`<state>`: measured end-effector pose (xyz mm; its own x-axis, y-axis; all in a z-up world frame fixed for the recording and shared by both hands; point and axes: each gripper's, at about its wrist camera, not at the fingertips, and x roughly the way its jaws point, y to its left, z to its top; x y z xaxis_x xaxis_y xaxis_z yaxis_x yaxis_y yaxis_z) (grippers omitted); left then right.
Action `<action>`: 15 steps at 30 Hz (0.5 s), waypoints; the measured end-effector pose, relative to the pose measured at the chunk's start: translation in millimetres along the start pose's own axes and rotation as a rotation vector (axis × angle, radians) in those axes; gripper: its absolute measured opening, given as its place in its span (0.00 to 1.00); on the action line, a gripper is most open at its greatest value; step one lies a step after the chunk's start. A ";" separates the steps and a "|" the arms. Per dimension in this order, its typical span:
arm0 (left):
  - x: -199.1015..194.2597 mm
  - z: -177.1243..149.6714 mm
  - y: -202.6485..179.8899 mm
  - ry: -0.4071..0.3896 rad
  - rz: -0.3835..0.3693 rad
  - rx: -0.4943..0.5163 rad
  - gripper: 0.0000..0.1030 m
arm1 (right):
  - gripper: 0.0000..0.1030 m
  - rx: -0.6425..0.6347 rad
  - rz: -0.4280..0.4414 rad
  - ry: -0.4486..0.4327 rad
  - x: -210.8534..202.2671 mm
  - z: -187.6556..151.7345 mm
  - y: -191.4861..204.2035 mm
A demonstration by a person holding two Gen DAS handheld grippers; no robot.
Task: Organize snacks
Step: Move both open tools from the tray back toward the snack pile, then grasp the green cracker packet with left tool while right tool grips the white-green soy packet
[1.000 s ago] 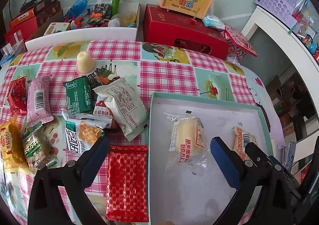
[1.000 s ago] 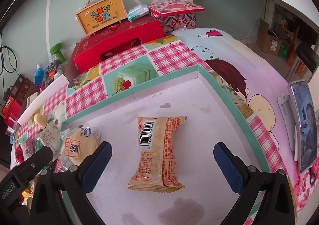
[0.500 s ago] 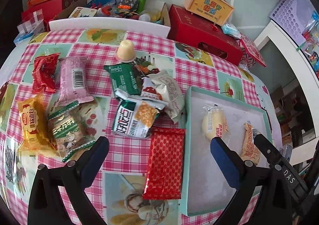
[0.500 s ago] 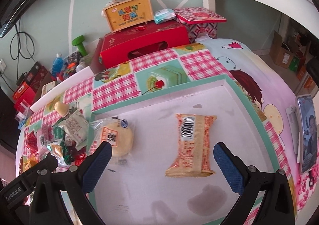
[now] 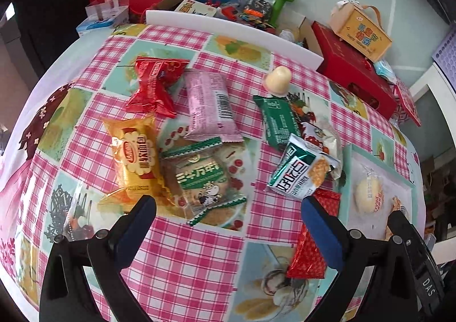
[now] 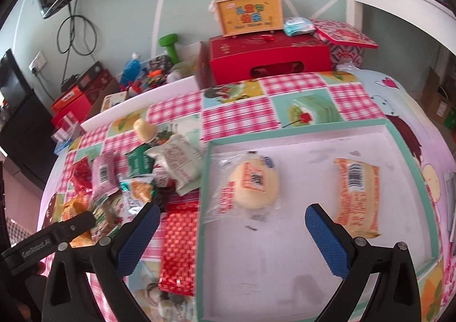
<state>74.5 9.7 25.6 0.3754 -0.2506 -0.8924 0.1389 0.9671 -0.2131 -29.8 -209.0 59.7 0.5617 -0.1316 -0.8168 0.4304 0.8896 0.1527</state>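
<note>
Several wrapped snacks lie on the checked tablecloth: a green-and-clear biscuit pack (image 5: 201, 183), a yellow pack (image 5: 136, 159), a pink pack (image 5: 211, 105), a red candy-shaped pack (image 5: 155, 85) and a teal-and-white pack (image 5: 302, 172). My left gripper (image 5: 228, 229) hangs open above the biscuit pack, holding nothing. A flat red pack (image 6: 178, 245) lies beside the mint-rimmed white tray (image 6: 299, 129). Inside the tray are a round bun in clear wrap (image 6: 252, 182) and an orange-printed pack (image 6: 357, 196). My right gripper (image 6: 230, 239) is open over the tray's near half, empty.
A small cream jelly cup (image 5: 278, 81) and a dark green pack (image 5: 280, 121) sit farther back. Red gift boxes (image 6: 268, 58), a yellow carry box (image 6: 248, 15), a green dumbbell (image 6: 169, 47) and a cluttered carton line the wall. A phone stands past the tray's right edge.
My left gripper has swung left, away from the tray, to above the loose snack pile. My right gripper has drawn back and left, so more of the tray and the pile shows.
</note>
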 end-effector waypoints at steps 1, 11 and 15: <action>1.0 0.9 4.5 0.005 0.003 -0.013 0.98 | 1.00 -0.012 0.006 0.003 1.7 -1.2 6.2; 19.9 7.7 20.2 0.043 0.025 -0.077 0.98 | 0.95 -0.100 0.039 0.029 22.8 -11.5 44.3; 27.6 14.6 17.5 0.047 0.019 -0.071 0.98 | 0.91 -0.127 0.054 0.034 30.9 -12.8 56.3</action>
<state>100.7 19.0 3.0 0.3339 -0.2314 -0.9138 0.0657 0.9728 -0.2223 2.7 -157.4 36.0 0.5566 -0.0686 -0.8279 0.3058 0.9436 0.1273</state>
